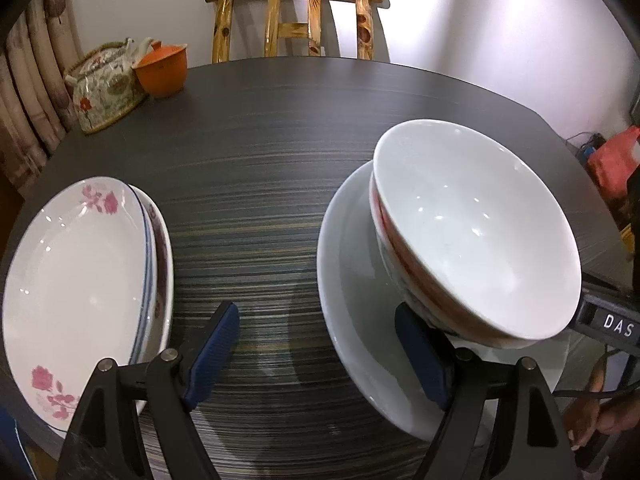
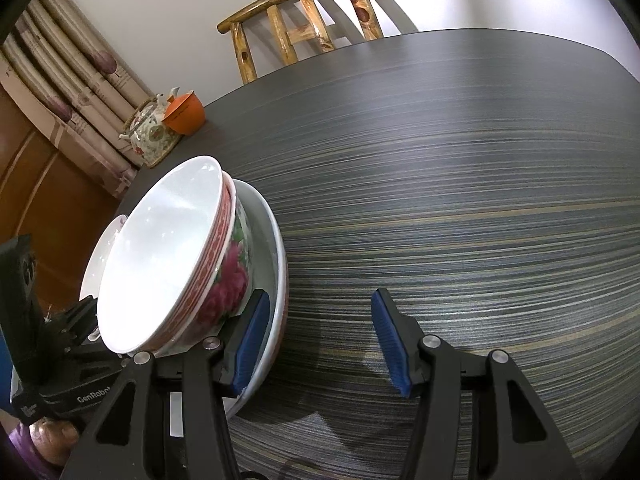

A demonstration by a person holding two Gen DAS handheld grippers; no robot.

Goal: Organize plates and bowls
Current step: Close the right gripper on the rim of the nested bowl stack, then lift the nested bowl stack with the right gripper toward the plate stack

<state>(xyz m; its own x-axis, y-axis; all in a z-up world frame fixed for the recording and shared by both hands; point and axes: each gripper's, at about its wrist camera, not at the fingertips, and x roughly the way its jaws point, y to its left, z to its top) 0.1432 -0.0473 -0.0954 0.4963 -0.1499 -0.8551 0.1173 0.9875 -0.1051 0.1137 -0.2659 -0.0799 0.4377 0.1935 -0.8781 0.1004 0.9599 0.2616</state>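
bench (image 2: 460, 184): dark striped wood grain, I see a wooden chair (image 1: 294, 20) and curtains (image 2: 76, 80) behind
writing: "DAS", "GenRobot" on the rigs
bowls (image 1: 476, 228): nested on a white plate (image 1: 352, 280), plate stack (image 1: 80, 272) left
left gripper (image 1: 316, 348): jaws released
right gripper (image 2: 316, 340): jaws released

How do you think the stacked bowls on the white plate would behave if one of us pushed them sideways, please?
The bowls look like glossy glazed ceramic, so they would probably slide easily over the smooth plate. They are nested and stand tall on what seems a narrow foot, so a push near the rim might tip them. Being ceramic, they would likely chip if knocked.
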